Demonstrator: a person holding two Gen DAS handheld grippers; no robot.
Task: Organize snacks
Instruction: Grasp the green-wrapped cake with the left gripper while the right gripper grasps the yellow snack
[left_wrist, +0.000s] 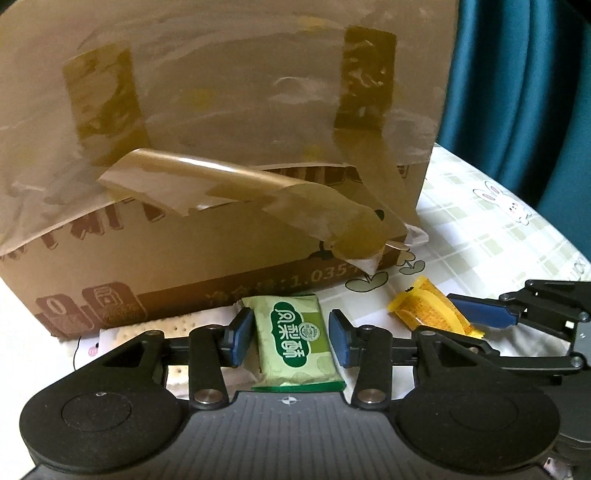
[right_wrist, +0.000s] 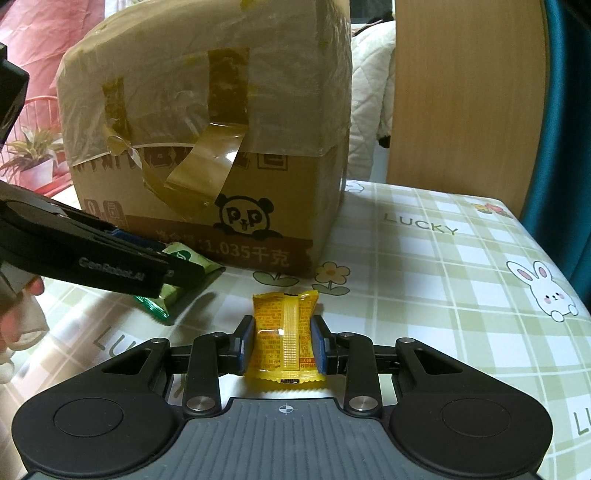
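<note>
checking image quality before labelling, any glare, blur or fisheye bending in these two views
Left wrist view: soft and dim, glare on the loose tape strip, the cardboard box bulges from fisheye bending, yet the green snack packet reads clearly. Right wrist view: brighter and sharper, the yellow snack packet is crisp, tape glints mildly, the checked tablecloth lines curve toward the edges.

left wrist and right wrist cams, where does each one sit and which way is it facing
Left wrist: on the left gripper, angled down at the green snack packet between its open pads, cardboard box behind; the right gripper shows at right.
Right wrist: on the right gripper, angled down at the yellow snack packet clamped between its pads; the left gripper and a hand show at left.
Shared: box, both packets, checked tablecloth.
</note>
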